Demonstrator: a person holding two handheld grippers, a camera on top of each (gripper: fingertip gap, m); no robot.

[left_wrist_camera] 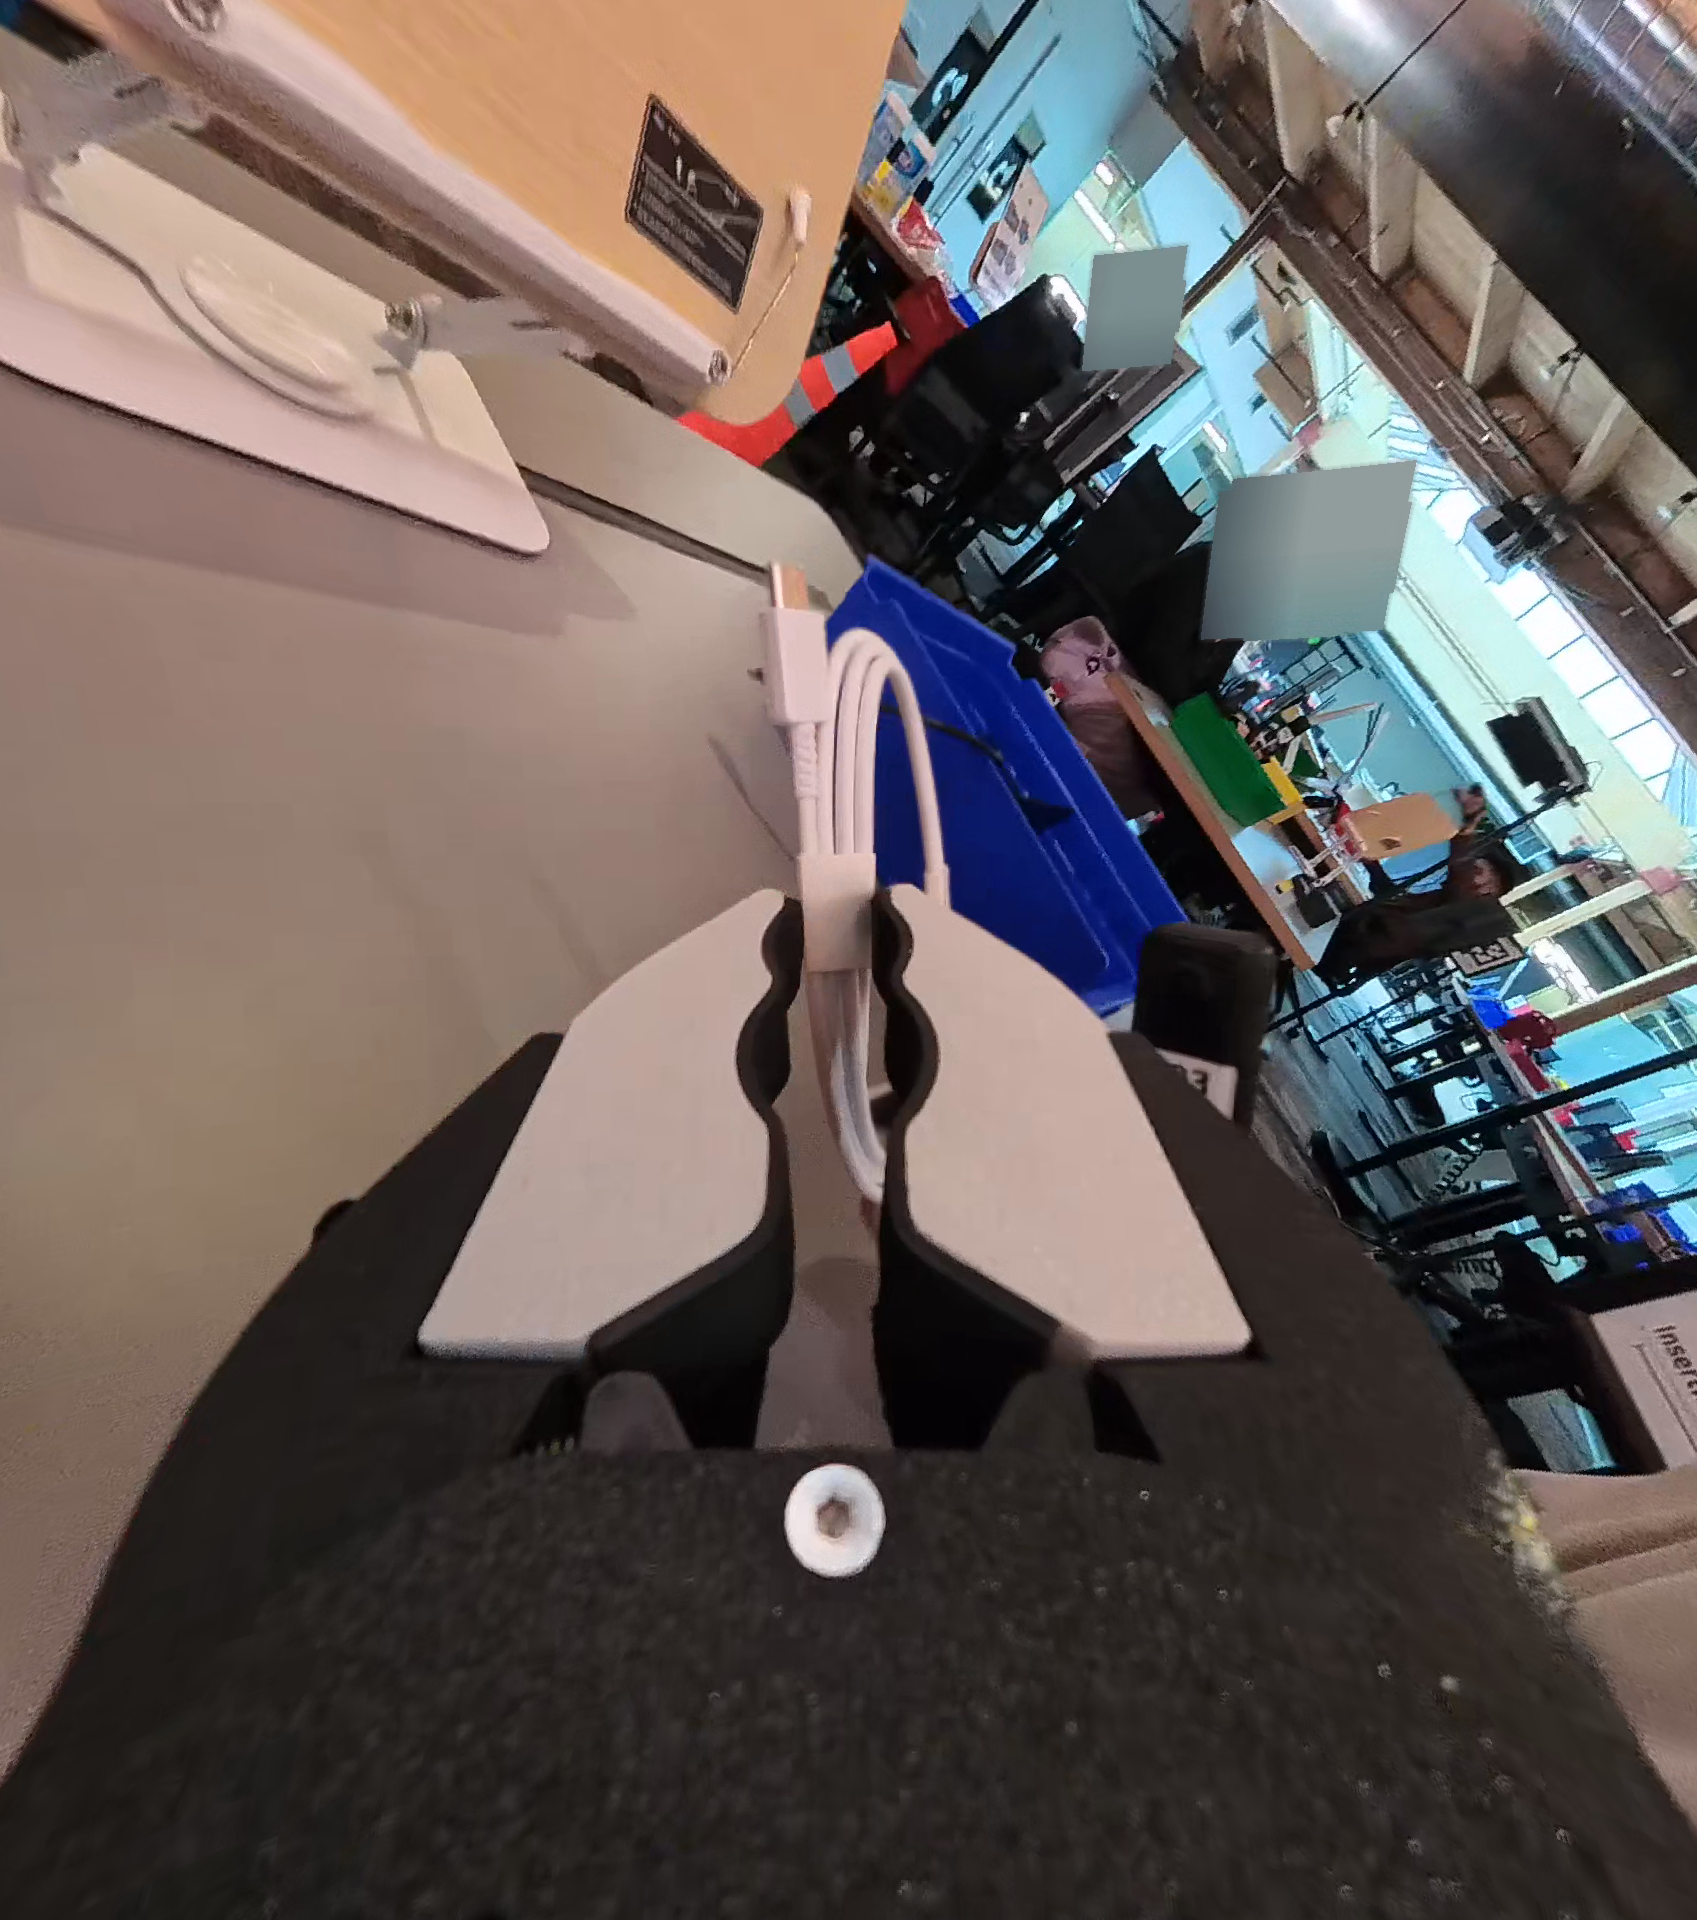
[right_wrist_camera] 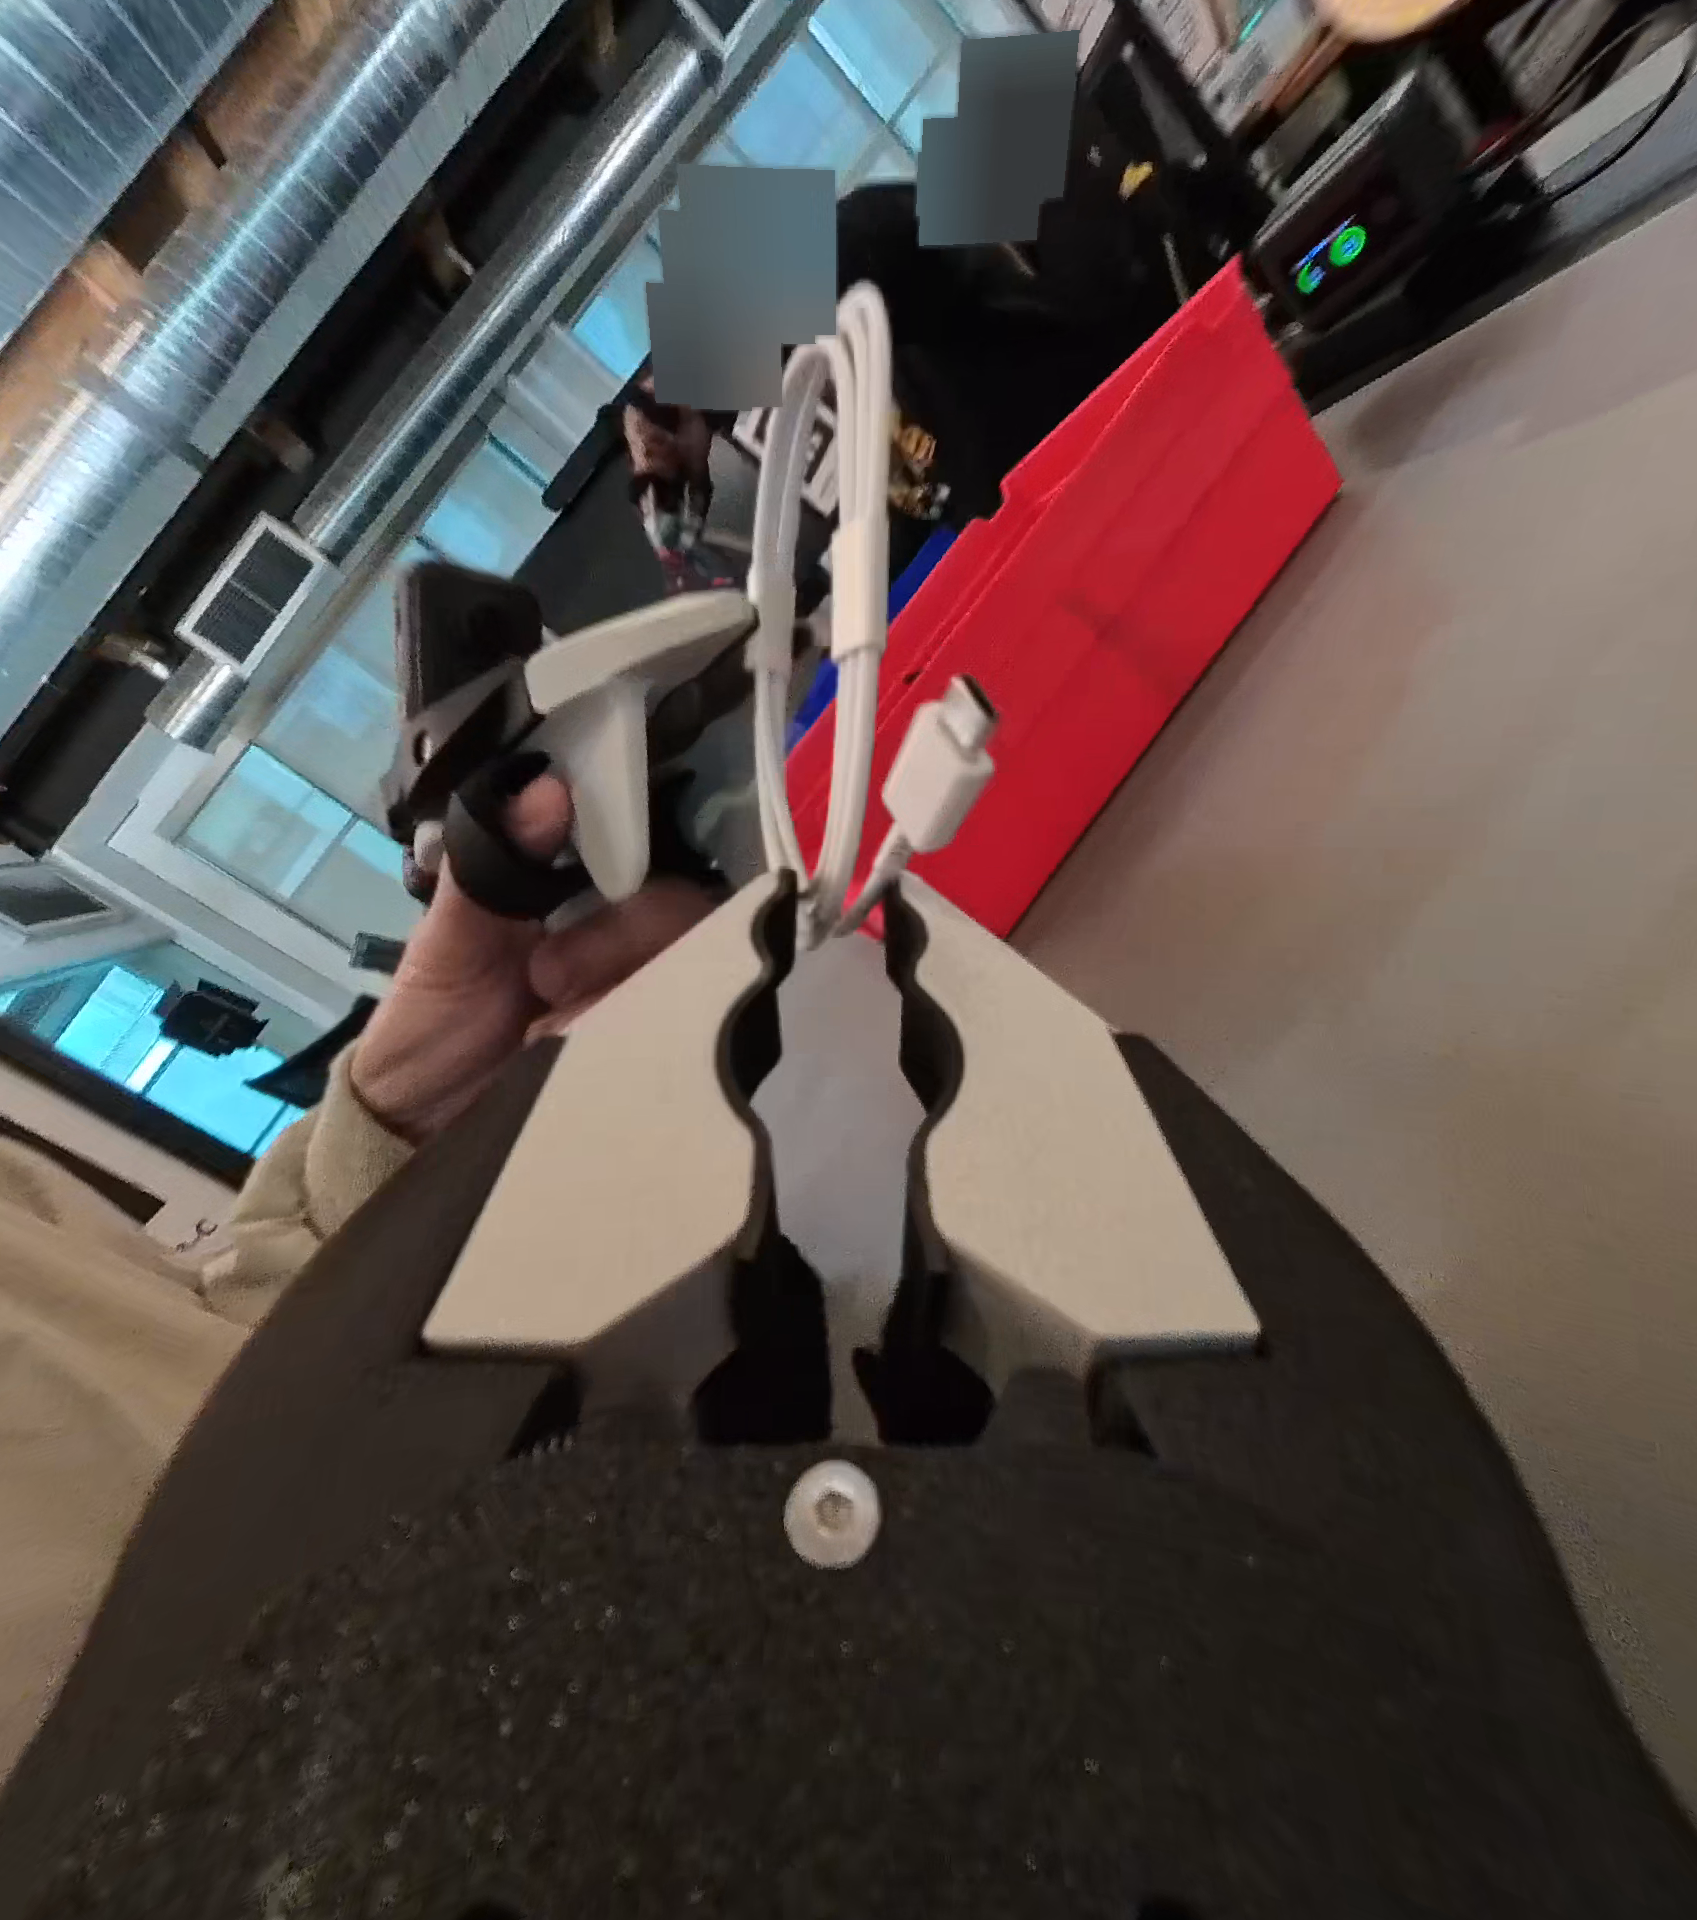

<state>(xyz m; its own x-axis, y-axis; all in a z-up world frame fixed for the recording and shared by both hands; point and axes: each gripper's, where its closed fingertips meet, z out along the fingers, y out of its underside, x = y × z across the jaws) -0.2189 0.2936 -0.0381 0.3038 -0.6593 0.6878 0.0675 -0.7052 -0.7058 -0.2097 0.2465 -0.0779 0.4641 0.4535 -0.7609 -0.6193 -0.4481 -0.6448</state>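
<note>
White cable [left_wrist_camera: 844, 831] held up over the desk [left_wrist_camera: 252, 831], running straight out. Left gripper [left_wrist_camera: 839, 914] squeezing its middle; right gripper [right_wrist_camera: 839, 914] pinching the loop end.

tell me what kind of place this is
Probably a workshop or lab floor: exposed metal ducts run overhead, red and blue storage bins sit on a grey table, with workbenches behind.

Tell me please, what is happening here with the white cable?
A person holds a tool in each hand. The left tool is shut on a coiled white cable at its band, above the grey table, near a blue bin. The right tool pinches the same cable by its tips, one plug hanging free, beside a red bin.
</note>
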